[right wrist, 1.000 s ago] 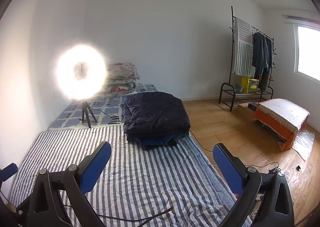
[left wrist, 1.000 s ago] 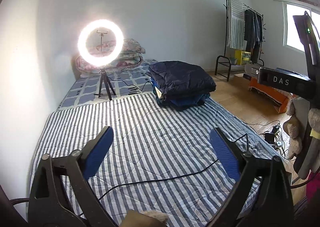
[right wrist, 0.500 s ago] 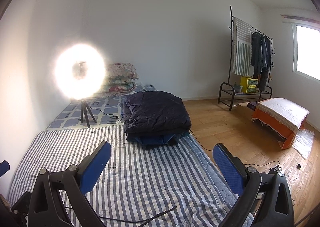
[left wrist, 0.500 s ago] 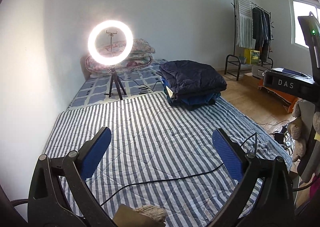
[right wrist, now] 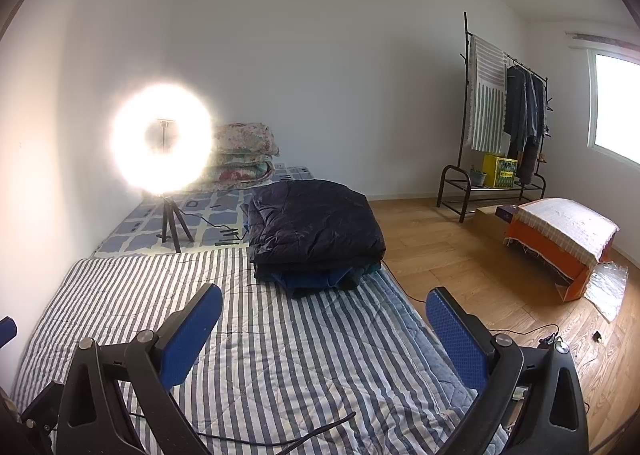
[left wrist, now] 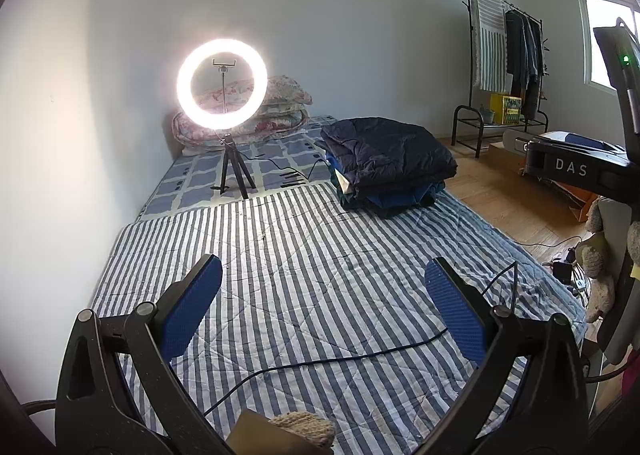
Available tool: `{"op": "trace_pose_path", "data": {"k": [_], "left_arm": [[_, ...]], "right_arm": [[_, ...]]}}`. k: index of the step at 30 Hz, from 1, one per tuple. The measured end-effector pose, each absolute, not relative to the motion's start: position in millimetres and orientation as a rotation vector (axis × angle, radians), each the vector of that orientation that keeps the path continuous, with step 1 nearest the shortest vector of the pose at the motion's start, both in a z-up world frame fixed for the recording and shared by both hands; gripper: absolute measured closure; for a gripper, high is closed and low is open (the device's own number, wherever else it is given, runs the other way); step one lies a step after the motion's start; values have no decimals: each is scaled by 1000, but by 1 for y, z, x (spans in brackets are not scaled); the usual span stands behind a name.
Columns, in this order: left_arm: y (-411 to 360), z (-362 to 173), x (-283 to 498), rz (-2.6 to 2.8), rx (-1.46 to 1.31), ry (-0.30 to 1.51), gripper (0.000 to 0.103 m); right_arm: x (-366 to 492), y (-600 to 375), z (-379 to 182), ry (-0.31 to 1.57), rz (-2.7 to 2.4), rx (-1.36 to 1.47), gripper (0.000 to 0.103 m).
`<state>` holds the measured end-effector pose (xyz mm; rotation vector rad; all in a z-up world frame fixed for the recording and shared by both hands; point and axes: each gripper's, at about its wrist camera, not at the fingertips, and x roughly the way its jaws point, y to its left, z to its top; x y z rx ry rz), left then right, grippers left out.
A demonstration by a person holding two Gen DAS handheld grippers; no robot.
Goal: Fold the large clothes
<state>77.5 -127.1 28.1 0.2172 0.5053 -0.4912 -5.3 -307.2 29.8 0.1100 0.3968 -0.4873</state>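
Right wrist view puts the pile of folded clothes (right wrist: 316,235) straight ahead of my right claw (right wrist: 324,331), at the far right edge of the striped mattress (right wrist: 120,295), where it meets the checked bedding beyond. That pile, a dark padded piece on top of blue ones, sits well apart from both claws, with bare striped cover between us. My right claw is released, jaws spread wide and gripping nothing. From the left wrist view my left claw (left wrist: 324,303) is also released and empty, and the pile (left wrist: 386,161) lies ahead and off to its right, so I judge the right hand the nearer one. The pile's long side seems to run along the mattress edge, away from me, so I would come at its near short end. A black cable (left wrist: 320,363) crosses the cover just in front of my left claw and could snag. A ring lamp (left wrist: 222,83) on a tripod stands to the left of the pile.
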Motion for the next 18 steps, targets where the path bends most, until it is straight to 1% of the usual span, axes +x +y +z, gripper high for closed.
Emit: {"op": "trace_pose_path", "data": {"k": [18], "left_arm": [[-126, 29, 78, -492, 213, 501, 0]], "right_arm": [[-3, -305, 30, 396, -485, 112, 0]]}}
